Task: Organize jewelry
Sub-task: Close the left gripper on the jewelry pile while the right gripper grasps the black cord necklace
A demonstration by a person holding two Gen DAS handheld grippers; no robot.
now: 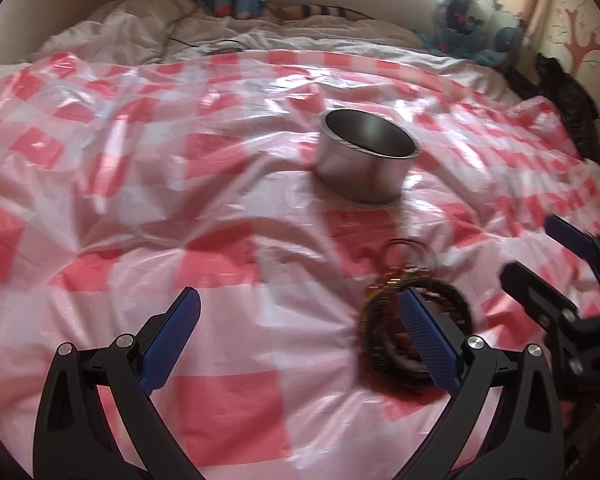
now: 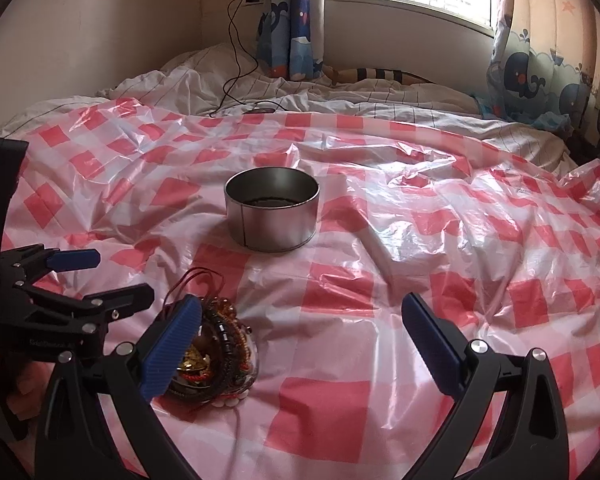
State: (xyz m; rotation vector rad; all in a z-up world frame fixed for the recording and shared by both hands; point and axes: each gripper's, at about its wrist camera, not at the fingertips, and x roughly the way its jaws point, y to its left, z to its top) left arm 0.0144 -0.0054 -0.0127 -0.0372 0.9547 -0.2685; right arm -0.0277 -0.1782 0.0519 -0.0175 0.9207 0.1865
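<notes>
A pile of bracelets and beaded jewelry [image 2: 216, 352] lies on the pink checked plastic sheet, blurred in the left wrist view [image 1: 416, 312]. A round metal tin [image 2: 272, 212] stands open behind it, with something dark on its bottom; it also shows in the left wrist view [image 1: 366, 156]. My left gripper [image 1: 300, 332] is open, its right finger in front of the pile; it also shows in the right wrist view [image 2: 112, 276]. My right gripper [image 2: 300, 344] is open and empty, its left finger over the pile's left side; it shows in the left wrist view [image 1: 540, 252].
The checked sheet [image 2: 420, 240] covers a bed with rumpled white bedding [image 2: 204, 84] behind. A black charger cable [image 2: 236, 40] runs down from the wall. Whale-print curtains [image 2: 528, 72] hang by the window. Dark cloth [image 1: 560, 92] lies at the right edge.
</notes>
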